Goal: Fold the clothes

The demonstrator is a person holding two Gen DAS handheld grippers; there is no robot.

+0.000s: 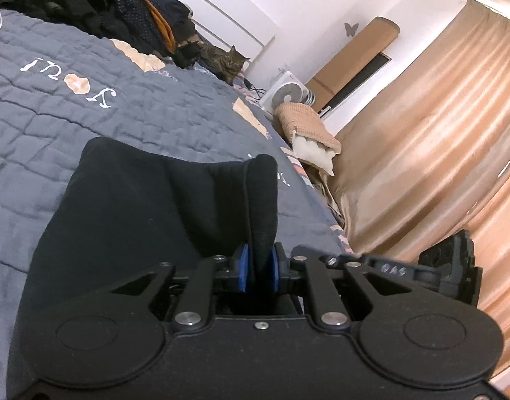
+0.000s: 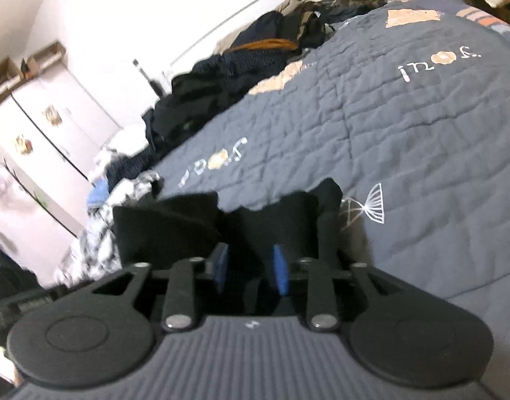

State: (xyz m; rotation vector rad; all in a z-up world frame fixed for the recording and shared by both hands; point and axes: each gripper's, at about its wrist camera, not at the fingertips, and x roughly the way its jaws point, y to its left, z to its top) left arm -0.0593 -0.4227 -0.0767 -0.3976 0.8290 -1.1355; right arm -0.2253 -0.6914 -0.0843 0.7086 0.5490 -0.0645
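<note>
Fabric is what we have in hand: a black garment [image 1: 128,206] lying on the grey quilted bed [image 1: 88,106], with part of it raised toward each camera. Our left tongs [image 1: 259,268] are clamped on a doubled fold of it, the blue pads pressing on the cloth from both sides. Our right tongs [image 2: 251,268] stand apart, with black cloth bunched between and in front of the pads; the picture is blurred there, and we see no pad pressing on it.

We judge the garment soft, limp and light, a thick knit that sags wherever it is not supported. It should not slip easily from rubbery pads, but a thin single layer could pull out, so we would take hold on a doubled edge or a hem, near a corner, and keep both grips level so the cloth hangs straight. Nothing about it looks fragile.

A pile of dark unfolded clothes [image 2: 221,90] waits along the far edge of the bed, and a tabby cat [image 1: 229,63] sits well away from the work.
</note>
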